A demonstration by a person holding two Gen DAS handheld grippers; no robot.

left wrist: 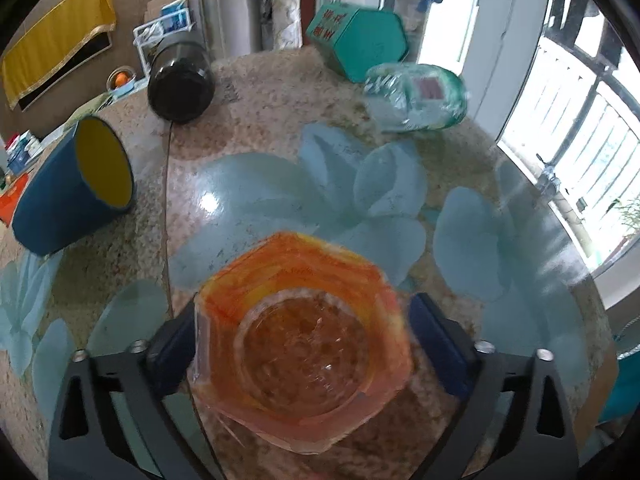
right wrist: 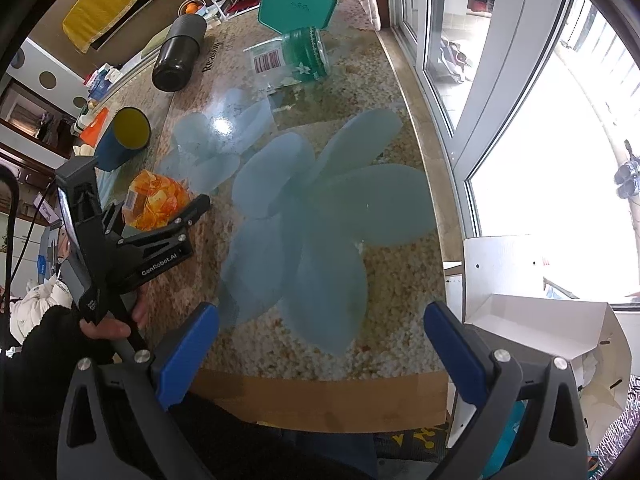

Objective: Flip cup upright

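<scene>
Cup (left wrist: 300, 344): clear plastic, orange print, faceted six-sided rim, round ribbed base seen through the mouth; barcode label on one side. It sits between the fingers of the left claw (left wrist: 304, 344), low over the bench (left wrist: 256, 92).

Left claw: black frame, blue pads (left wrist: 438, 344); jaws narrowed to the cup's width, one pad against each side of it. A hand (right wrist: 108, 326) in a dark sleeve holds its handle.

Right claw (right wrist: 320, 348): same build, jaws spread wide, gripping nothing, hanging over the near edge of the bench.

Bench: speckled stone, glossy, with pale blue petal shapes.

Blue cup (left wrist: 74, 188): yellow inside, lying on its side at the left edge.

Black flask (left wrist: 180, 80): cylinder, lying down.

Teal box (left wrist: 358, 42): hexagonal, tilted.

Green cup (left wrist: 416, 96): clear printed plastic, on its side beside the box.
</scene>
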